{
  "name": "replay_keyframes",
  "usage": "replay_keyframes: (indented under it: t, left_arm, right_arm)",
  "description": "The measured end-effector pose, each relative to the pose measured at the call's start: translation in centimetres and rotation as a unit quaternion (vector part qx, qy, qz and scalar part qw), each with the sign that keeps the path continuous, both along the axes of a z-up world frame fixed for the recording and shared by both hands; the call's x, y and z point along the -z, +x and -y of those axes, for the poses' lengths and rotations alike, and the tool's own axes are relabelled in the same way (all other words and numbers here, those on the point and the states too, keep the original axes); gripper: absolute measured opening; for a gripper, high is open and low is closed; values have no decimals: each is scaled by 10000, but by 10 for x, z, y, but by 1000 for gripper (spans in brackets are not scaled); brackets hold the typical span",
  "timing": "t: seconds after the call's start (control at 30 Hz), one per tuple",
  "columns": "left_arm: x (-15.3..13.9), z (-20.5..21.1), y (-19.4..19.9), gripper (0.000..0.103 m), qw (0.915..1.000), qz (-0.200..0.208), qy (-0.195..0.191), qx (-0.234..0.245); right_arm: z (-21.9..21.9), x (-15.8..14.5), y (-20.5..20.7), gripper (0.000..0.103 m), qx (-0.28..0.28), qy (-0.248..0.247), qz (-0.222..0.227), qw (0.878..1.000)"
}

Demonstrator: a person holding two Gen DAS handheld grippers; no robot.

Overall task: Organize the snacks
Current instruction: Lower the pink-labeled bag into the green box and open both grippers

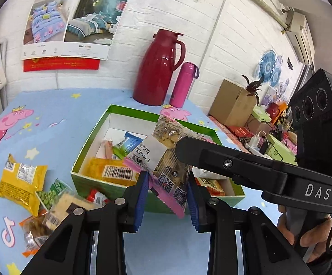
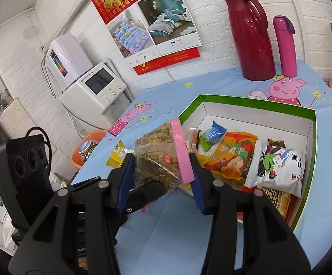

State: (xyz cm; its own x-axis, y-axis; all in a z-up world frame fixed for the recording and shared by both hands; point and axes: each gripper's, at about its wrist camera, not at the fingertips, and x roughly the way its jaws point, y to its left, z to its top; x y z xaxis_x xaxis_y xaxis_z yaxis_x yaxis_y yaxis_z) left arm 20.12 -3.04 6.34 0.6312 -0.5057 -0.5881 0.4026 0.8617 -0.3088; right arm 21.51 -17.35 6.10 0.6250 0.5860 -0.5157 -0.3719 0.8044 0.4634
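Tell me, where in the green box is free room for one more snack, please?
The green box has bare white floor at its far corner, behind the blue packet and beside the white bag. Its near half is crowded with overlapping packets.

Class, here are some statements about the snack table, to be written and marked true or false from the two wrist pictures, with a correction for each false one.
1. A pink-edged snack packet sits between both grippers' fingers. True.
2. The green box is empty. False: it already holds several packets, among them a white bag.
3. A red jug stands beside a pink bottle. True.
4. All snacks are in the box. False: a yellow packet and others lie on the blue cloth.
5. The left gripper is empty. False: it has the pink-edged packet between its fingers, as does the right gripper.
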Motion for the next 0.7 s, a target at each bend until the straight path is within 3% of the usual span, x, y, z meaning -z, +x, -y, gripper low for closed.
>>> replay_keyframes:
  t: [0.3, 0.33, 0.37, 0.4, 0.47, 0.53, 0.7]
  left_arm:
    - [22, 6, 51, 32, 9992, -277, 250, -140]
    - [25, 5, 56, 33, 9989, -312, 271, -218]
    - [28, 3, 60, 41, 9986, -371, 252, -272]
    - [31, -2, 63, 60, 9981, -466, 210, -348]
    - [33, -16, 62, 75, 9970, -482, -40, -598]
    - [33, -29, 58, 76, 9960, -393, -255, -764]
    - [30, -42, 54, 76, 9944, -399, -295, -936]
  right_arm:
    - [2, 25, 53, 52, 113, 111, -242, 9996]
    - [4, 28, 58, 62, 114, 165, -268, 9994]
    - [6, 31, 63, 70, 141, 172, -320, 9992]
    - [11, 33, 64, 84, 244, 177, -322, 9990]
    - [25, 36, 61, 86, 461, 264, -209, 9984]
    - [38, 40, 59, 86, 554, 411, -252, 9973]
    - [52, 47, 48, 86, 737, 597, -411, 9946]
